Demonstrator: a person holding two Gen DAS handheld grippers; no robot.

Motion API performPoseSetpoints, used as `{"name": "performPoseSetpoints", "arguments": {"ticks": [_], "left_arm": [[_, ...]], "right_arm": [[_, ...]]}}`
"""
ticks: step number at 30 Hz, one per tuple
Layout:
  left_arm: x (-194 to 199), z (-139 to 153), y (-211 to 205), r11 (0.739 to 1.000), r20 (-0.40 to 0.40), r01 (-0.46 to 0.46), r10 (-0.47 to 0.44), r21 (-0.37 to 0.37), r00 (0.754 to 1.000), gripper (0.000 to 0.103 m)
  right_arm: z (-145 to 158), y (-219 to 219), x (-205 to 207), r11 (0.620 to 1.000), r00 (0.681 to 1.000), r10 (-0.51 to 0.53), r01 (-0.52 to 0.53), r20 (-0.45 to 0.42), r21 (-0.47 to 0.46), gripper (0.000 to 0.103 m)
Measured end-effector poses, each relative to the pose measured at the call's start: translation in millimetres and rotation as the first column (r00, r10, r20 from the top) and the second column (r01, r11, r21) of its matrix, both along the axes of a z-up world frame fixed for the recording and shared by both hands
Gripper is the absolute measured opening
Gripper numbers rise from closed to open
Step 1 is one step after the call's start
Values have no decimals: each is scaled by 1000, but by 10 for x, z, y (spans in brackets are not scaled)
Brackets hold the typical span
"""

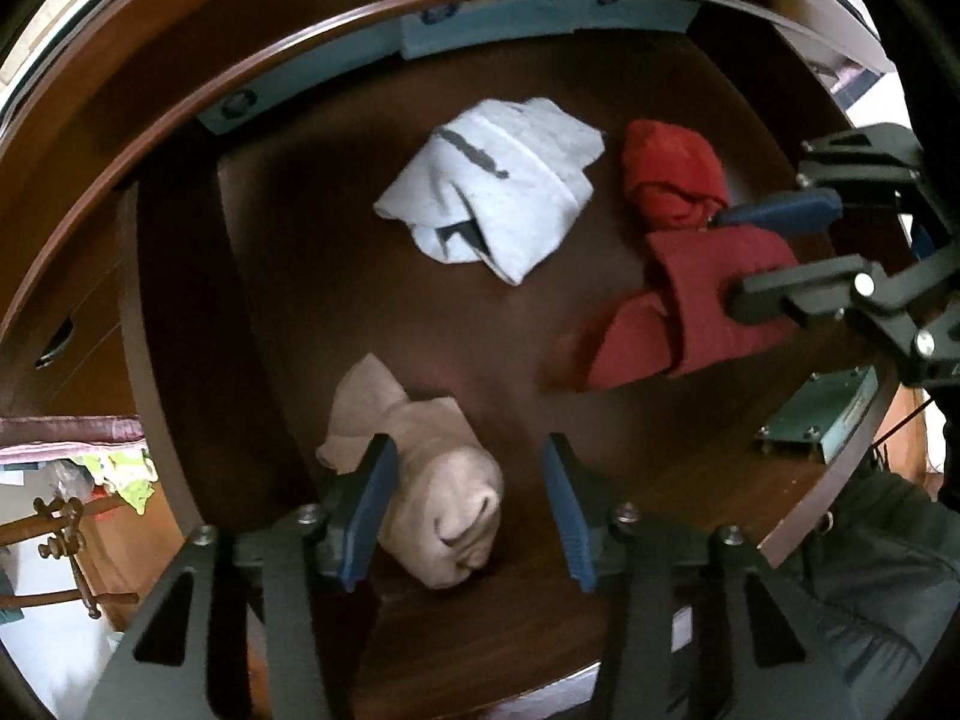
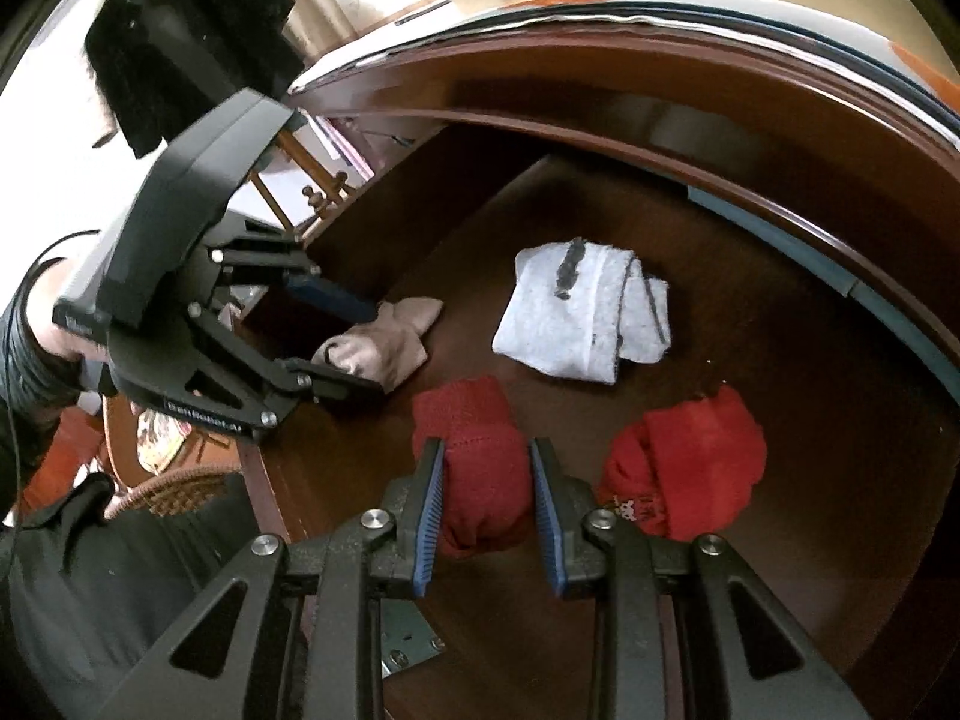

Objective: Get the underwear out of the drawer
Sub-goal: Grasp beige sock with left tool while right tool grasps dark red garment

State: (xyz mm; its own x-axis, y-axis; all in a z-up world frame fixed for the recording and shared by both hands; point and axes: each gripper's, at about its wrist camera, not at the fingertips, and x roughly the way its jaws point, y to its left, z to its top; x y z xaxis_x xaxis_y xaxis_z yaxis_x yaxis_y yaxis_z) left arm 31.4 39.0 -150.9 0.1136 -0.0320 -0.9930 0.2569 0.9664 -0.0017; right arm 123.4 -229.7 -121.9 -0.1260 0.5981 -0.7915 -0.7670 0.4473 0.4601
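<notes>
Dark wooden drawer (image 1: 288, 312) pulled open, left gripper (image 1: 468, 510) straddling beige underwear (image 1: 432, 480), jaws apart, right gripper (image 2: 487, 507) clamped on dark red underwear (image 2: 480, 468), grey-white bundle (image 1: 498, 186) and bright red bundle (image 2: 690, 462) lying loose nearby

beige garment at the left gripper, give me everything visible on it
The beige garment is a soft, knit-looking piece rolled into a crumpled bundle, with one looser end spread flat. It lies on the dark wood drawer floor, near the drawer's side wall, apart from the other clothes. The left gripper straddles it with jaws not closed: one blue pad touches its side, while the other stands clear.
</notes>
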Motion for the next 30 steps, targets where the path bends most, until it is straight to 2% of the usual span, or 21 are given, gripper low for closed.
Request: {"name": "performPoseSetpoints", "arguments": {"ticks": [2, 4, 14, 17, 22, 26, 30], "left_arm": [[5, -10, -27, 1000, -2, 3, -3, 11, 1000, 46], [53, -49, -81, 1000, -17, -4, 4, 18, 1000, 39], [152, -209, 15, 997, -45, -17, 20, 71, 999, 37], [138, -198, -9, 997, -29, -12, 15, 74, 999, 30], [29, -148, 73, 999, 29, -26, 25, 38, 999, 19], [-76, -49, 146, 999, 104, -41, 41, 0, 994, 19], [-174, 62, 219, 995, 184, -69, 81, -68, 980, 18]], "right_arm": [[1, -10, 9, 1000, 1000, -5, 5, -5, 6, 30], [8, -14, -1, 1000, 1000, -7, 7, -1, 7, 30], [11, -39, 11, 1000, 1000, -13, 13, -10, 27, 30], [15, -46, 8, 999, 1000, -16, 17, -7, 27, 30], [39, -56, -15, 999, 1000, -22, 21, 12, 31, 30], [76, -72, -40, 999, 999, -27, 26, 33, 48, 30], [109, -103, -53, 997, 998, -38, 35, 46, 67, 30]]}}
